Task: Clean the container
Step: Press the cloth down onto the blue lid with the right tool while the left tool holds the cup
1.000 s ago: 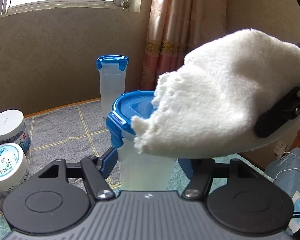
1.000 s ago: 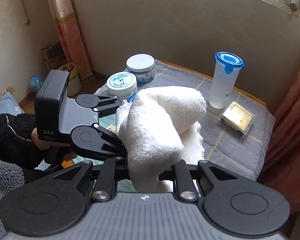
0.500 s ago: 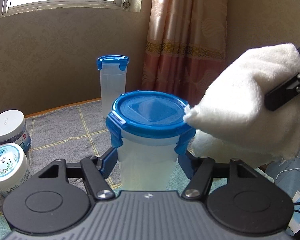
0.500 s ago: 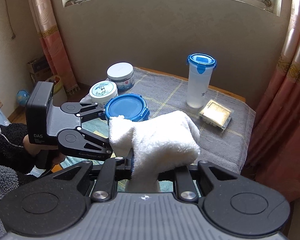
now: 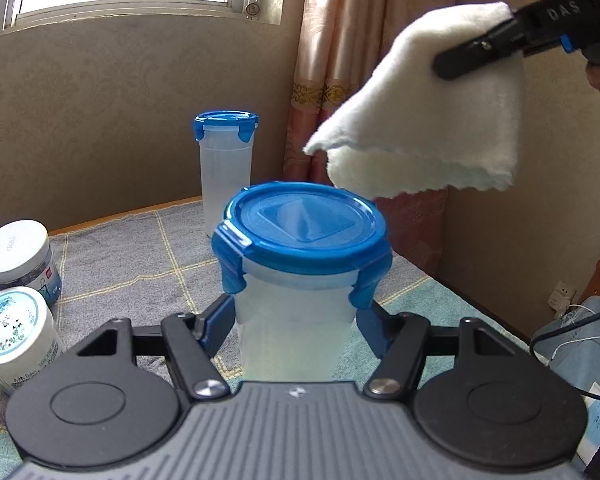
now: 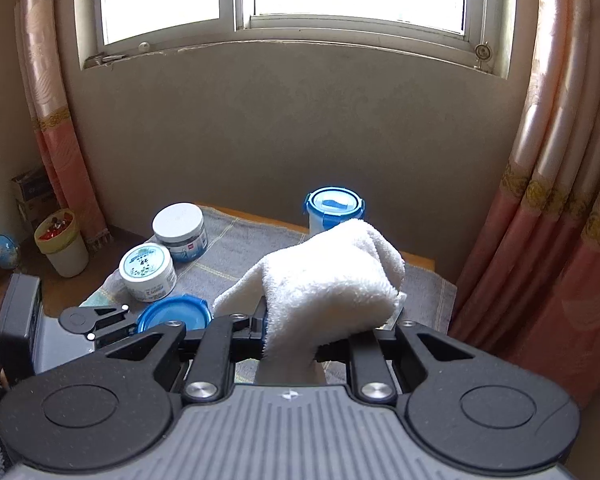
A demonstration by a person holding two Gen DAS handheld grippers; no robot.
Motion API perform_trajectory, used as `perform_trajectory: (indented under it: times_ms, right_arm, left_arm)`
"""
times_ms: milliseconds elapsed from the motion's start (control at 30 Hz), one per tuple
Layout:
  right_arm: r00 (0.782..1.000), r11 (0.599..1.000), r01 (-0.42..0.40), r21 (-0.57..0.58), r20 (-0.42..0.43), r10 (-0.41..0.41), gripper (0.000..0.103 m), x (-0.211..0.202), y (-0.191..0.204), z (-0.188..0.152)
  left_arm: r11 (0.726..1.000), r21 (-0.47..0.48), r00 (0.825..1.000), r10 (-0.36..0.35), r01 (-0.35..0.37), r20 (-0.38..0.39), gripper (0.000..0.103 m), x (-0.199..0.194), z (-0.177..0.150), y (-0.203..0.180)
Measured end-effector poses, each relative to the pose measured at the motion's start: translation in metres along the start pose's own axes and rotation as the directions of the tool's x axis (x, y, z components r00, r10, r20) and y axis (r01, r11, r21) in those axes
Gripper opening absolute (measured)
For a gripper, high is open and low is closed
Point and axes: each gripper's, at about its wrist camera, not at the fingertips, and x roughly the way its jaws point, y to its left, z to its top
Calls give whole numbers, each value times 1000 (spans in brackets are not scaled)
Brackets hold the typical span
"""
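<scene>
The worktop (image 5: 112,248), spread with a grey checked cloth, carries a tall blue-lidded tumbler (image 5: 225,168) at 12 o'clock and two white-capped jars (image 5: 16,280) at 9 o'clock. At the centre of the left wrist view the container (image 5: 300,280), a translucent tub under a clipped blue lid, sits clamped by its walls between the blue pads of the left tool (image 5: 296,320); whether its base rests on the worktop is hidden. It looks light and seemingly empty, with thin plastic walls that are smooth and likely slippery, so I judge the hold is best kept low on the body under the lid clips, firm but not crushing. The right tool (image 6: 324,332) is closed on a soft, floppy white towel (image 5: 424,120), which needs to be bunched to press well. Compared with a second ago, when the towel lay draped over the lid, it now hangs clear at 2 o'clock, above and apart from the lid; the container itself keeps its place.
</scene>
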Motion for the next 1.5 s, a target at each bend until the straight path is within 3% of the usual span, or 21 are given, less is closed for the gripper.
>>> perform_trajectory:
  times_ms: [200,467,933,1500]
  right_arm:
    - [1000,999,-15,-48,21,16,21,34,25,17]
    - [991,989,-122,-84,-62,117,21,67,67,3]
    - [962,964,-249,-97,-141,234,23,53,92,-18]
    - [957,962,-238,-136,-203,208,23,13,84,-52]
  left_arm:
    - [1000,-3,1000,-1,1,-3,66,-1,0,1]
    - [1000,-23,1000,19,-19,2,66,7,-1,-4]
    - [1000,-29,1000,7,-7,2,67,17,-19,16]
    - [1000,-21,1000,10,-10,-1,67,32,-54,46]
